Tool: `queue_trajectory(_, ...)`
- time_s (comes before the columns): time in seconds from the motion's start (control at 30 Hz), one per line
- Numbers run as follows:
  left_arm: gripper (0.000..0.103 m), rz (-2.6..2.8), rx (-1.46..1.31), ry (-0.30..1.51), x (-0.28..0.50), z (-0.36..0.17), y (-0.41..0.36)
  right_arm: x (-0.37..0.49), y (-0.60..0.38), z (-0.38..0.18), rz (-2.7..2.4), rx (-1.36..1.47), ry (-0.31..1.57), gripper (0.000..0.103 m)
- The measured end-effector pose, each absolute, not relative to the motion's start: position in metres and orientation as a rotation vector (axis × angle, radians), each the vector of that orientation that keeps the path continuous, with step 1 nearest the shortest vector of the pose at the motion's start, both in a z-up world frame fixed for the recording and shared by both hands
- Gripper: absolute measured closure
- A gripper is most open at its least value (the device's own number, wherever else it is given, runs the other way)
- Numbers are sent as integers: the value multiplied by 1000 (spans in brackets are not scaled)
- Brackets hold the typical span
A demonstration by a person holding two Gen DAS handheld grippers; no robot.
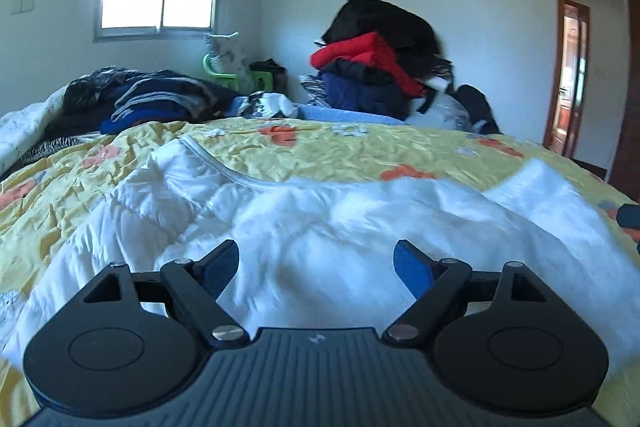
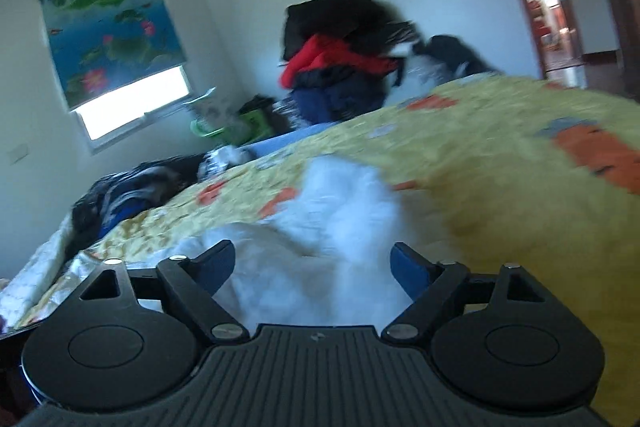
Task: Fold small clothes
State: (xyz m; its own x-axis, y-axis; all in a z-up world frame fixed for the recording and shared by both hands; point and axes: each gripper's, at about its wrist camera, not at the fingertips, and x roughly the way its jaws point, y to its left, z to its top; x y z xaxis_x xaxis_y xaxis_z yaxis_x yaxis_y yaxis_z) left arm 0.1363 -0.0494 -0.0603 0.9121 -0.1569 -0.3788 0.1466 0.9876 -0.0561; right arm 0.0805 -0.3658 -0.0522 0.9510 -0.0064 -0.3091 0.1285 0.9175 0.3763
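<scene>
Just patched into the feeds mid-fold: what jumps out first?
A white garment lies spread on the yellow floral bedspread, right ahead of the open left gripper and open right gripper. Behind, a heap of clothes topped by a red jacket stands against the wall.

Left gripper (image 1: 316,269), right gripper (image 2: 313,267): black ribbed body, two round discs, silver screws on link arms, blue finger pads (image 1: 412,267).

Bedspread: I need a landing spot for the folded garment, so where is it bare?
The yellow bedspread lies bare beyond the white garment, up to the blue sheet, and left of it. The back is crowded: a dark clothes heap left, a stacked jacket pile right.
</scene>
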Motion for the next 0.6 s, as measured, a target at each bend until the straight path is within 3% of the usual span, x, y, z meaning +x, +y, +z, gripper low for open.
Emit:
queue_trajectory(0.1, 20, -191, -28, 381, 116, -62, -54, 65, -393, -64, -115, 471, 325, 5)
queue_trajectory(0.23, 57, -247, -35, 401, 103, -64, -62, 70, -423, -88, -124, 551, 430, 5)
queue_trajectory(0.33, 74, -288, -79, 435, 103, -68, -64, 76, -438, -108, -88, 688, 478, 5)
queue_trajectory(0.6, 78, -315, -65, 405, 111, -67, -84, 97, -436, -116, 8, 744, 475, 5)
